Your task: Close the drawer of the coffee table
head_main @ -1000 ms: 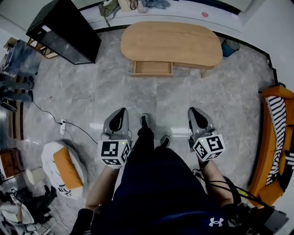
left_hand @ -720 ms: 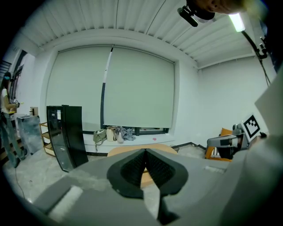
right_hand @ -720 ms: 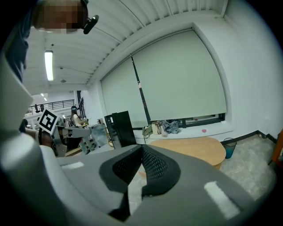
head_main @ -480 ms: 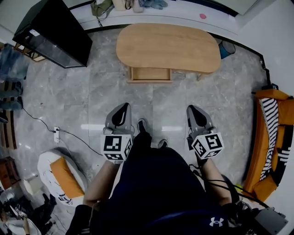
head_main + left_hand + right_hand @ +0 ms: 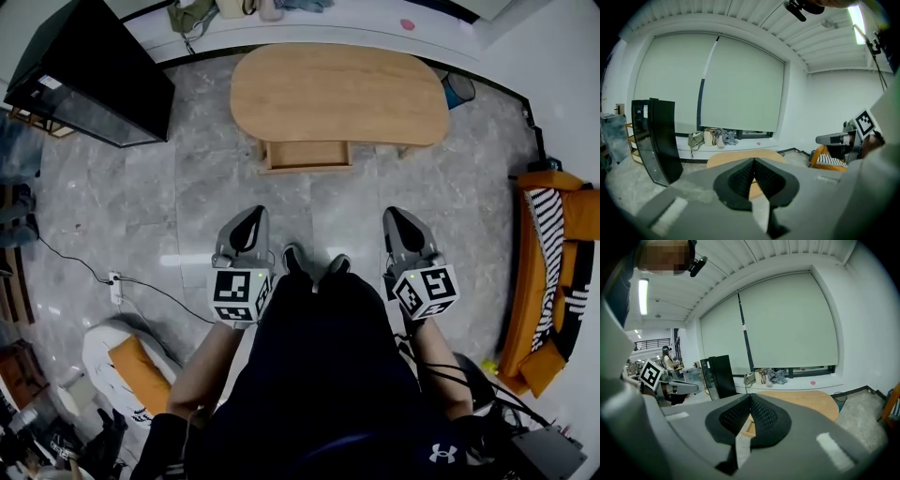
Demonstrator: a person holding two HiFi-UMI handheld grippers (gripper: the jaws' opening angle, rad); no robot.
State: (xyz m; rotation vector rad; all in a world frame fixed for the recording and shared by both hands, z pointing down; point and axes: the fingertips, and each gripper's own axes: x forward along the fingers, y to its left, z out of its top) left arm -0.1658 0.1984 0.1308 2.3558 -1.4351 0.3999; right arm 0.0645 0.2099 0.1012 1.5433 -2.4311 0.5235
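Fingers [image 5: 740, 176] of the left gripper [image 5: 251, 217] are pressed together on nothing, those of the right gripper [image 5: 394, 217] the same, both held out ahead of the person, one either side of the shoes [image 5: 294, 257]. Since a second ago the wooden coffee table [image 5: 337, 89] sits a little nearer and the black cabinet [image 5: 89, 80] has slid toward the left edge, so the person is walking up. The drawer [image 5: 305, 153] still juts open from the table's near edge, well apart from both grippers: approach under way, push not yet begun, bare floor [image 5: 187, 187] left to cover.
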